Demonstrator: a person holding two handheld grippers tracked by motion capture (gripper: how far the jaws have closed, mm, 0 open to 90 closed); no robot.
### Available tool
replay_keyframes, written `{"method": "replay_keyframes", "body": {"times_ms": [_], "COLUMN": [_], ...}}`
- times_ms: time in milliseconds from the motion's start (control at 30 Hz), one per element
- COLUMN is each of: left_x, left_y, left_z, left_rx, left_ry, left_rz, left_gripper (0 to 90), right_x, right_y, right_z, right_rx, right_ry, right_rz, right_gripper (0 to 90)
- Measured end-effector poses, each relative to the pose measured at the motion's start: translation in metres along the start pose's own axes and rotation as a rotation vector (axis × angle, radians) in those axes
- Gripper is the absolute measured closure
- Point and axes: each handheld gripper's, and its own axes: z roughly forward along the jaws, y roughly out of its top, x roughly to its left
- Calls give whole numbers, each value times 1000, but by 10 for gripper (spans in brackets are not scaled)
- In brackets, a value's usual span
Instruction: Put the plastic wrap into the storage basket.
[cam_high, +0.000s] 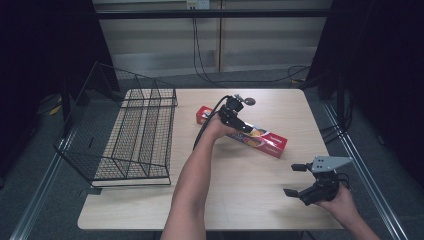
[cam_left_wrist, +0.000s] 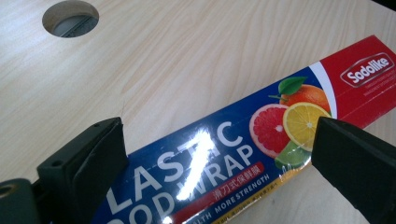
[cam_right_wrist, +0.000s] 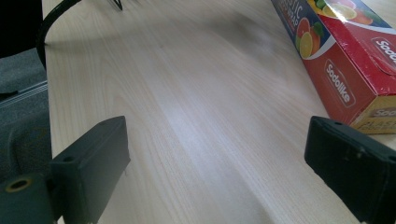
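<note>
Left tool (cam_left_wrist: 210, 154) straddles plastic wrap box (cam_left_wrist: 261, 140), jaws apart.

Wood table (cam_high: 240, 200), wire rack (cam_high: 135, 135), wrap box (cam_high: 267, 140)

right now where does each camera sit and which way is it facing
High view: above the person's side, looking forward and down on the table; both forearms, left claw and right claw show.
Left gripper view: on the left claw, looking down on the plastic wrap box between its open jaws.
Right gripper view: on the right claw, looking low across the tabletop; open jaws show.
All three share the box.
</note>
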Motion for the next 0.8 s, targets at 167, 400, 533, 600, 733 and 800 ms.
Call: {"method": "replay_keyframes", "body": {"times_ms": [167, 400, 533, 600, 733, 800], "left_x": [6, 6, 10, 9, 6, 7], "left_y": [0, 0, 1, 2, 4, 4], "left_z": [-5, -7, -11, -12, -11, -11], "left_rx": [-1, -5, 1, 10, 4, 8], "left_ry": [-33, -11, 36, 77, 155, 169], "left_rz": [-18, -41, -83, -84, -144, -145], "left_gripper": [104, 208, 364, 448, 683, 722], "right_x": [-1, -1, 0, -1, -1, -1], "right_y": [-1, 0, 0, 0, 0, 0], "right_z": [-1, -1, -1, 0, -1, -1], "right_rx": [-13, -10, -14, -14, -13, -17], "right_ry": [2, 0, -1, 0, 1, 3], "right_rz": [6, 2, 7, 9, 7, 9], "right_gripper": [65, 65, 65, 65, 64, 64]}}
